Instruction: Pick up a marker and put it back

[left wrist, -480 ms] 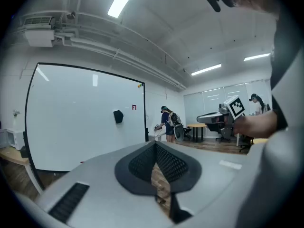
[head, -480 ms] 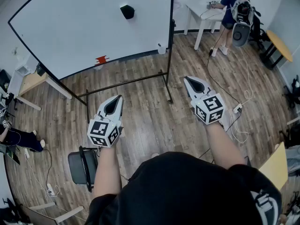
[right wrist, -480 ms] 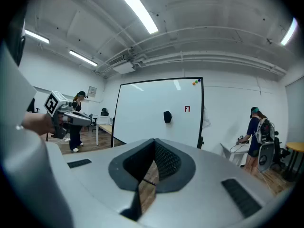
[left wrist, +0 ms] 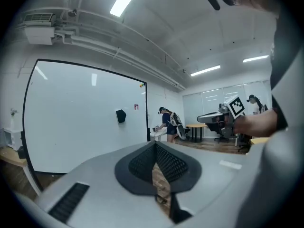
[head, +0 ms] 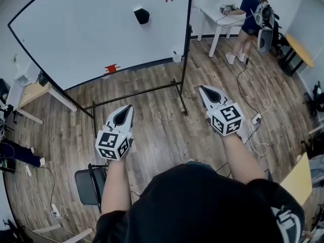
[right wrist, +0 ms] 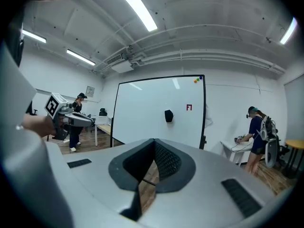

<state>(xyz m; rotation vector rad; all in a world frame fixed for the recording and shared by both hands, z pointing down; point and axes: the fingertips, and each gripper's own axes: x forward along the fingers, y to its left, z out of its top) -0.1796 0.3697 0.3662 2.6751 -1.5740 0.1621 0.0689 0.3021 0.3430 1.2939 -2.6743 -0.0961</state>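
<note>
Both claws are hovering pinched shut and empty, the left claw [head: 126, 110] and the right claw [head: 205, 89] pointing roughly level toward the whiteboard [head: 91, 29] from in front of its stand. The task is looking barely begun, with the approach as the step in hand. No marker is showing clearly. A small red thing [head: 110, 67] is sitting on the whiteboard's lower edge and may be it, though it is too small to tell. Next, one claw is needing to open and line up there.
</note>
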